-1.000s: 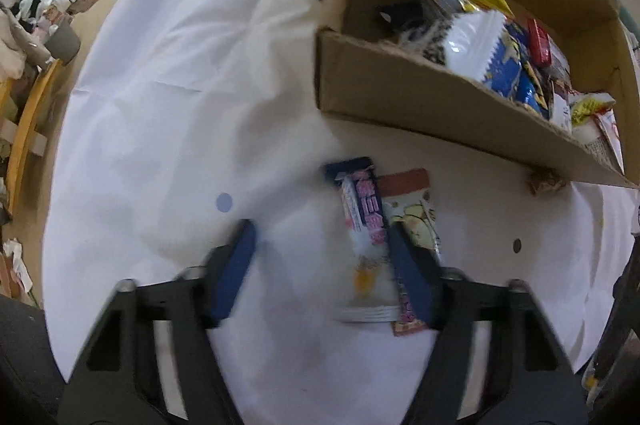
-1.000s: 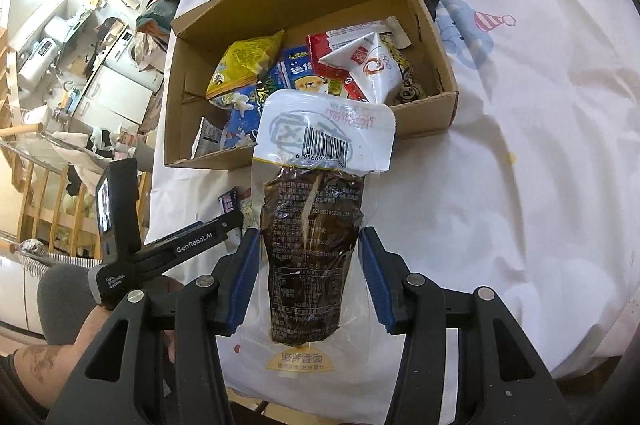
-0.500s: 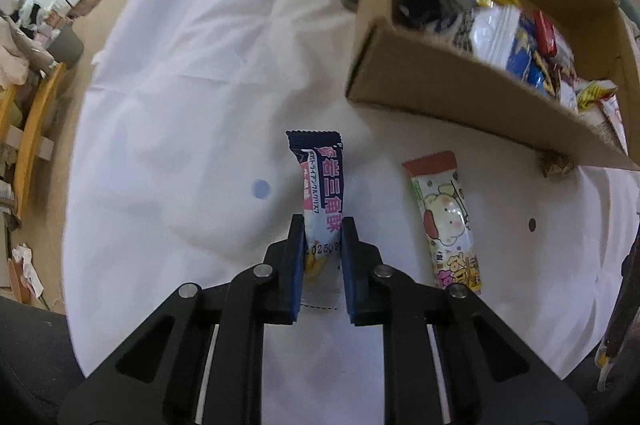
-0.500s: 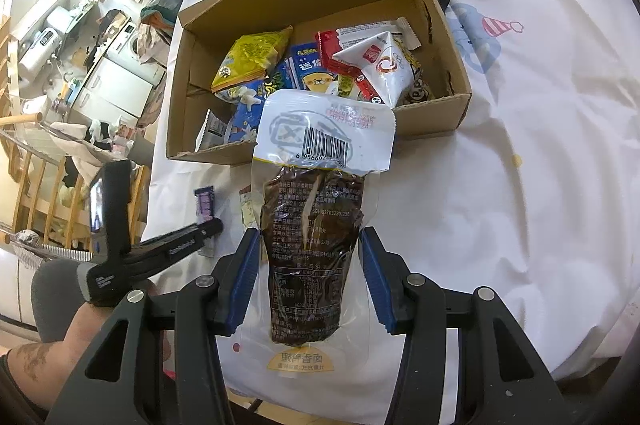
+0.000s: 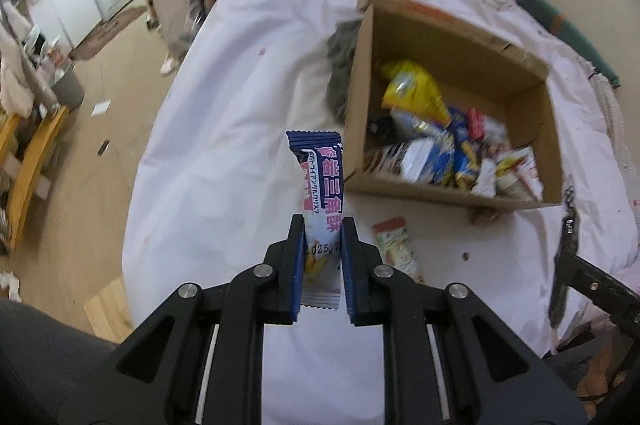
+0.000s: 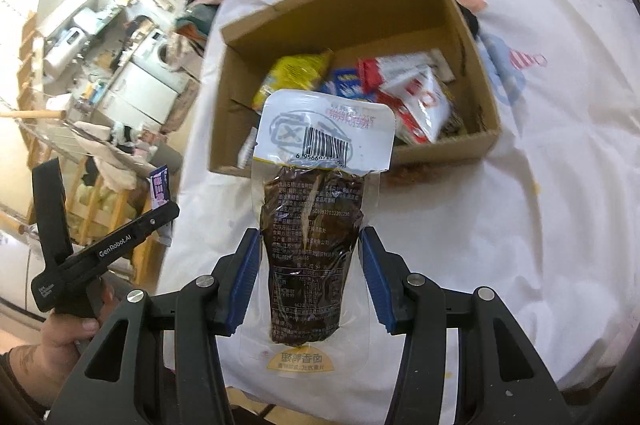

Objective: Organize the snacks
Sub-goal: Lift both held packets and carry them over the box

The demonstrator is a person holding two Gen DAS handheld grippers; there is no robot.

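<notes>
The left gripper [image 5: 322, 225] is clamped on the blue-and-white snack bar [image 5: 320, 185], lifted clear of the white tablecloth [image 5: 224, 145] just beside the cardboard box [image 5: 420, 191]. Only this view catches a second snack packet [image 5: 396, 249] lying flat before the box. The right wrist view shows the right gripper [image 6: 308, 249] pinching a dark sauce pouch [image 6: 316, 225], which blocks part of the box's contents.

So a second ago the left hand-held gripper [image 5: 322, 225] was wide open over two snack bars lying on the worktop [image 5: 224, 161]. It's since clamped the blue-and-pink snack bar [image 5: 322, 185] and lifted it clear, leaving the cartoon-print bar [image 5: 396, 245] alone below, with the cardboard box [image 5: 452, 193] now farther ahead.
</notes>
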